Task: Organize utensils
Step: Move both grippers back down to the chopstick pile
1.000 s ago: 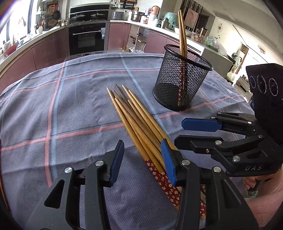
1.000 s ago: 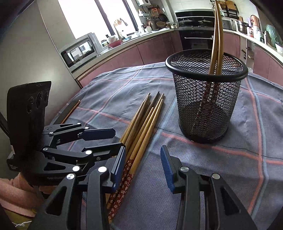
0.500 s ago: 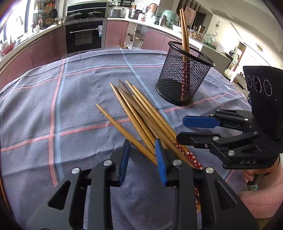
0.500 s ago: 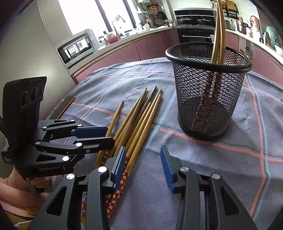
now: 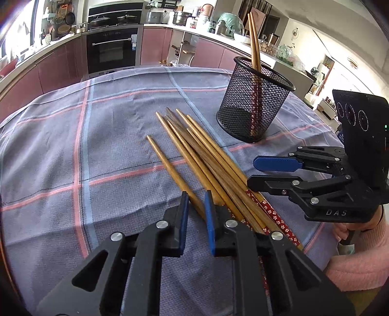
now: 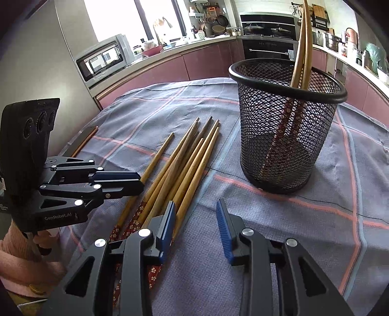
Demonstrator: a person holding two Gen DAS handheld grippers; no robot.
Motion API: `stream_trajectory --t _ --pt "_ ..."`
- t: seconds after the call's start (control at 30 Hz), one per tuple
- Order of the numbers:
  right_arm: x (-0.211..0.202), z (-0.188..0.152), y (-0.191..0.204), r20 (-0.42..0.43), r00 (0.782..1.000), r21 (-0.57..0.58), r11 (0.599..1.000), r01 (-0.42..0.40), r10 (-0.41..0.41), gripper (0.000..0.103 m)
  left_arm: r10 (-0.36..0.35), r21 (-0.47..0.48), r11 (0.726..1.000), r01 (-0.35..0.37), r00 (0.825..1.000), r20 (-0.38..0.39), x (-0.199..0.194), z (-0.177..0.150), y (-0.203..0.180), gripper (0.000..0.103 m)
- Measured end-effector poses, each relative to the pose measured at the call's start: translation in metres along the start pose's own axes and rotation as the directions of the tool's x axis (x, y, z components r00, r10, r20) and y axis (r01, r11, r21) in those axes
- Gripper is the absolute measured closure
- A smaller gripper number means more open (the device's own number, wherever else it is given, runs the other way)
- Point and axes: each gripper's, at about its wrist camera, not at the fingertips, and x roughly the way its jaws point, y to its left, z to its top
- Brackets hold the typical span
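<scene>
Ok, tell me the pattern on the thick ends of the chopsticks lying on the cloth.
Red with small white flowers, on the chopsticks, clearest in the left wrist view.

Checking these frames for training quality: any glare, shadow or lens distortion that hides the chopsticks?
Left wrist view: sharp; fisheye bows the counter, dark corners; a soft shadow crosses the tablecloth, loose chopsticks clear. Right wrist view: window blown out; mesh holder crisp.
</scene>
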Motion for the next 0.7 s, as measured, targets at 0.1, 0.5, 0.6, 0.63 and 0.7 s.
stream_trajectory --t 0.1,0.5,0.6,0.63,0.7 --pt "-0.001 0.0 0.0 -0.003 1.0 -0.005 1.0 0.009 -0.009 0.072 0.017 0.009 1.0 -0.017 1.0 0.002 -0.001 0.0 -0.002 0.089" --pt "0.005 0.005 0.008 -0.007 0.997 -0.031 0.997 0.074 -0.074 0.072 0.053 0.005 0.999 -0.053 0.999 -0.003 0.003 0.001 0.001 0.079" --pt "0.008 0.007 0.008 -0.001 0.996 -0.034 0.996 0.086 -0.086 0.073 0.058 0.002 0.998 -0.058 0.998 -0.001 0.005 0.002 0.0 0.08" --pt "0.009 0.008 0.008 0.002 0.996 -0.029 0.996 0.09 -0.09 0.077 0.061 0.0 0.998 -0.061 0.998 -0.001 0.006 0.003 -0.001 0.08" --pt "0.009 0.009 0.005 0.004 0.996 -0.012 0.996 0.085 -0.085 0.082 0.077 -0.003 0.997 -0.077 0.997 0.002 0.007 0.004 -0.002 0.083"
